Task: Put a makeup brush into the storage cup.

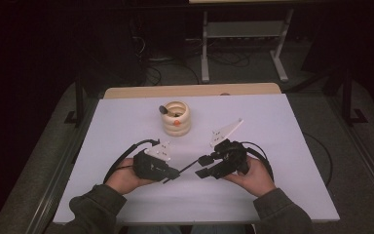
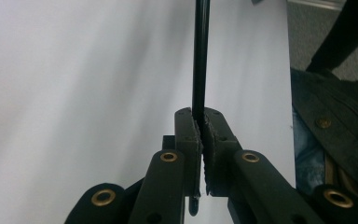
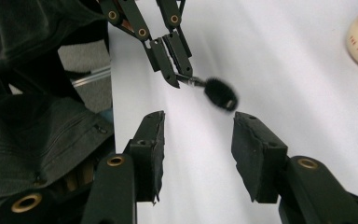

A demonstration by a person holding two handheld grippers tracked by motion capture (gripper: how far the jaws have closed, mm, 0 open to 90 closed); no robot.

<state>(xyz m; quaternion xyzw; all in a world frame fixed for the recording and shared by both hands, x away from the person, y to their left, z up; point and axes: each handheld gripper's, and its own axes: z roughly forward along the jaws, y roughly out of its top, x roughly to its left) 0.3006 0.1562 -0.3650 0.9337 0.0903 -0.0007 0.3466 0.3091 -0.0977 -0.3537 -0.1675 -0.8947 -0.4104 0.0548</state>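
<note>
L gripper (image 2: 201, 140) clamps brush (image 3: 220, 94) by its thin stiff handle; R gripper (image 3: 198, 154) wide. Light, bristles soft: grip handle.

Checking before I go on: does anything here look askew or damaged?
Nothing looks damaged or spilled. The left gripper holds a thin black brush off the table; the right gripper is open beside it. The holder stands upright.

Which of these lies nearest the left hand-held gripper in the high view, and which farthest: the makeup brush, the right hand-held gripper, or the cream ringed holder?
1. Makeup brush: clamped in the left hand-held gripper, pointing right.
2. Right hand-held gripper: just to its right, at the brush's far end.
3. Cream ringed holder: farther up the table, toward the back.
</note>
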